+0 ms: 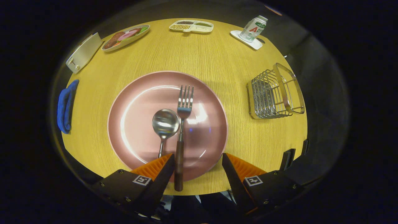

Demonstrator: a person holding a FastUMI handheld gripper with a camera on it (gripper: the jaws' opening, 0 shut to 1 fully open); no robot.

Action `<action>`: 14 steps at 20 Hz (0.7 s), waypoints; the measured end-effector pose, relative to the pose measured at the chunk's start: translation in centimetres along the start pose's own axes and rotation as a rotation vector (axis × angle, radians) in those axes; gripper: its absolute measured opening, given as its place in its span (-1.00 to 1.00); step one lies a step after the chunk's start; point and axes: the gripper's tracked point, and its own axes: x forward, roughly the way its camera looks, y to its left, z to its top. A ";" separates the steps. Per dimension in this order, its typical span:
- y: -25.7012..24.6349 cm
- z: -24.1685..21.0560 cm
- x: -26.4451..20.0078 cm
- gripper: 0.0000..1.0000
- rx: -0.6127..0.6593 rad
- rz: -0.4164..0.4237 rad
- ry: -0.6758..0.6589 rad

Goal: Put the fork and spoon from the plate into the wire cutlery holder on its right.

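Steel fork [183,124] with dark wooden handle lying beside steel spoon [165,124] on round pink plate [136,93], gripper [198,163] hovering open, handle sitting between its fingers untouched.

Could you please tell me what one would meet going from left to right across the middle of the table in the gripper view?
Blue cloth → pink plate → spoon → fork → wire cutlery holder. The open tongs sit at the plate's near rim, with the fork's handle between the fingers, close to the left one.
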 end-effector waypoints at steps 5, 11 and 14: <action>-0.8 -1.0 0.7 0.47 -0.032 -0.028 0.054; -1.6 -0.5 1.3 -0.43 0.018 -0.009 0.069; -1.3 -0.8 0.7 -0.54 -0.002 -0.003 0.085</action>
